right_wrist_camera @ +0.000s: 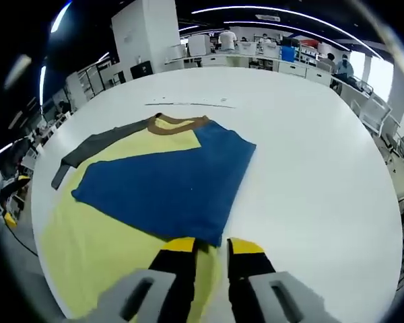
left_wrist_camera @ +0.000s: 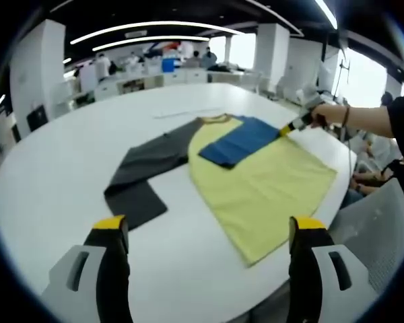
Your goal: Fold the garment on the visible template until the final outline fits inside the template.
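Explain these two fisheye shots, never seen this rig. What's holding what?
No robot here: a person holds a two-jaw claw in each hand, and a camera rides on each claw looking along its jaws.

Left gripper view: the left claw is open and hangs above the white table, holding nothing. A shirt lies flat: yellow body, dark grey sleeve spread out, blue sleeve folded over the body. The person's hand holds the right claw at the blue sleeve's edge.

Right gripper view: the right claw, jaws nearly together, is at the blue sleeve's edge; whether it actually pinches the cloth is unclear.
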`<state>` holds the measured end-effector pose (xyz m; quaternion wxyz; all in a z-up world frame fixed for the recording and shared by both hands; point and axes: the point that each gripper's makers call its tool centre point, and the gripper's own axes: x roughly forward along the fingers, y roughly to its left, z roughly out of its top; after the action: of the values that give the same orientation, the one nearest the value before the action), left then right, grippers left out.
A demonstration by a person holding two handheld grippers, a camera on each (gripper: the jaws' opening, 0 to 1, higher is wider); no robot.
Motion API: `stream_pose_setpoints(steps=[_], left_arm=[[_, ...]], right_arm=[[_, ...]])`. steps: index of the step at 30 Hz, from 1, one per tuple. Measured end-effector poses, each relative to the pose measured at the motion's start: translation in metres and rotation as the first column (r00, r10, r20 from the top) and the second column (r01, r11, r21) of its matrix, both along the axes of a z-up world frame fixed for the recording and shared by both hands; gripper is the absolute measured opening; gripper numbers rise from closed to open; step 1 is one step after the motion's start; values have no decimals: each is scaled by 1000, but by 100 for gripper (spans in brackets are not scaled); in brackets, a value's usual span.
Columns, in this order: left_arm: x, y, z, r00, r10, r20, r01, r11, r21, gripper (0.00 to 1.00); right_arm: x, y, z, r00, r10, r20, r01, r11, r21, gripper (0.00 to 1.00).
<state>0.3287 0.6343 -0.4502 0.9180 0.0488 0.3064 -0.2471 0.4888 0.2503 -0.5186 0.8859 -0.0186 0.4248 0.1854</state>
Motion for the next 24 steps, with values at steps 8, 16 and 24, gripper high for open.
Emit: stream_pose_setpoints(steps=[8, 16, 24], left_arm=[[12, 5, 4, 1000, 2, 16, -2, 1000, 9, 95], [24, 17, 7, 999, 22, 32, -23, 1000, 14, 94], [47, 36, 10, 997, 53, 64, -56, 998, 38, 91]], right_arm=[[-8, 16, 20, 999, 24, 27, -25, 999, 33, 61], [-23, 33, 43, 997, 69, 46, -72, 995, 63, 80], [-49, 47, 63, 993, 113, 35, -116, 987, 112, 93]])
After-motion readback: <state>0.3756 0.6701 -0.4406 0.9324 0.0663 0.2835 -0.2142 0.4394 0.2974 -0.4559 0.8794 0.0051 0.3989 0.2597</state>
